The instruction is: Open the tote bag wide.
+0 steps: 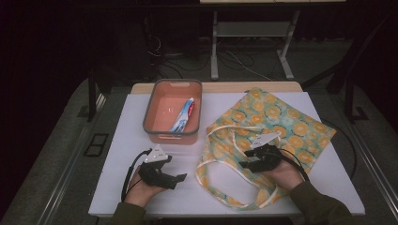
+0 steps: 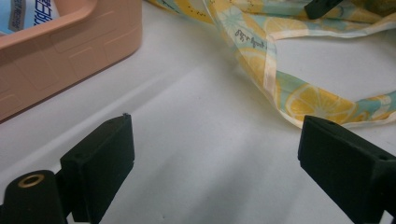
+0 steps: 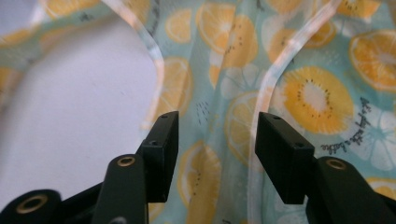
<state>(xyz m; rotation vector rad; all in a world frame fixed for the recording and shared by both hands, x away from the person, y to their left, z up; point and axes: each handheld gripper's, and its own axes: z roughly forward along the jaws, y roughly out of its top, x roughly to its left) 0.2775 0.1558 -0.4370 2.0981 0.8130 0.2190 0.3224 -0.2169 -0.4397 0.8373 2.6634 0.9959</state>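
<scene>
Tub (image 2: pixel 70 46) cropped, toothpaste lettering unreadable

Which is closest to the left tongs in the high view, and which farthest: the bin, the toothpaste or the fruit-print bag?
From the left tongs:
1. Bag: its strap loop lies just to their right.
2. Bin: its front wall stands just beyond them.
3. Toothpaste: inside the bin, farther back.

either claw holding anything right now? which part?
Nothing is held. The left claw stands open over the bare table. The right claw is open above the fruit-print bag, pads clear of the fabric.
</scene>
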